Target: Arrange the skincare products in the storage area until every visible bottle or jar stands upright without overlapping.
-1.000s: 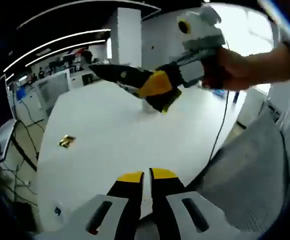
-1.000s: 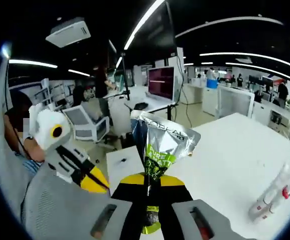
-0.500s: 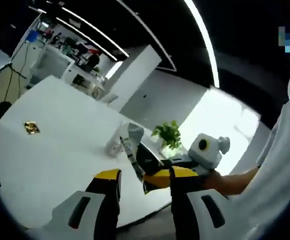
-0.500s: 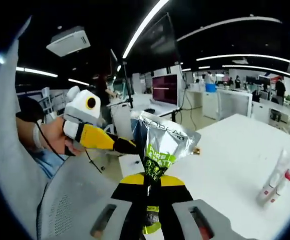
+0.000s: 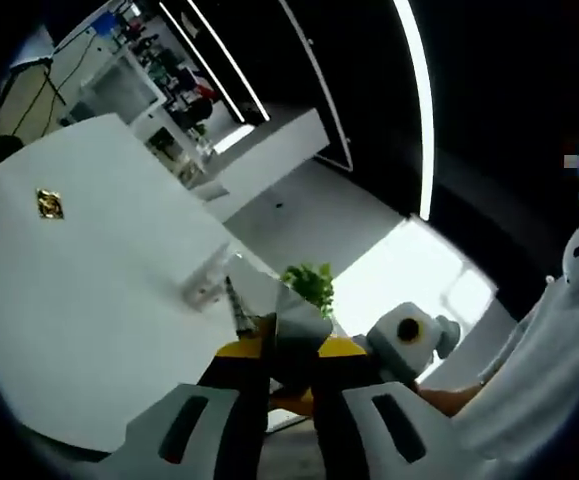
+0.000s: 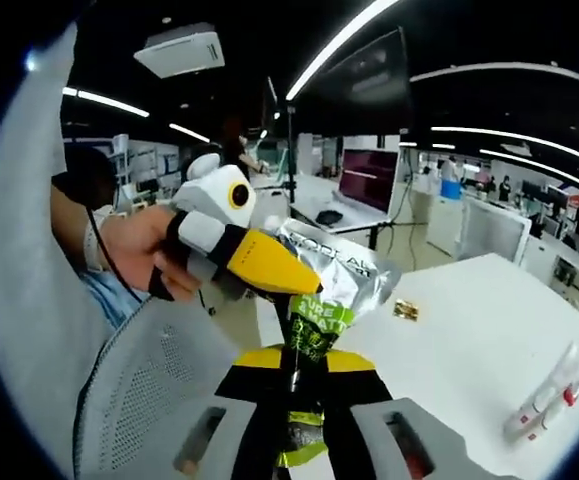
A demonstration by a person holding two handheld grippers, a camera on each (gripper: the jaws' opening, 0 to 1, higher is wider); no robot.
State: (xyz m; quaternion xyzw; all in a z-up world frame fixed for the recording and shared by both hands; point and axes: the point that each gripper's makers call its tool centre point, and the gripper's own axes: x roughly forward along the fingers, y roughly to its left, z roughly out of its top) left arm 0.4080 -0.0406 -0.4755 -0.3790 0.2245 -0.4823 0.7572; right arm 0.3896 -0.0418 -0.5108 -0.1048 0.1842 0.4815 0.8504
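A silver pouch [image 6: 337,290] with a green label stands up from my right gripper [image 6: 294,372], which is shut on its lower end. My left gripper [image 6: 287,276] reaches in from the left, held by a hand, and its yellow jaws pinch the pouch's upper left corner. In the left gripper view the pouch [image 5: 295,332] sits between my left gripper's [image 5: 291,352] narrowed jaws, with the right gripper's body just behind them. A pale bottle with red marks [image 6: 544,400] stands on the white table [image 6: 459,330] at the right; the bottle [image 5: 209,284] is small and far in the left gripper view.
A small gold packet [image 6: 406,310] lies on the table, also visible as the gold packet [image 5: 49,203] at the far left. A grey mesh chair back [image 6: 159,390] is close on the left. A green plant [image 5: 309,283] and office desks with monitors stand beyond the table.
My left gripper has swung to the pouch and its jaws have narrowed from open onto the pouch's corner. The right gripper kept its hold on the pouch throughout.
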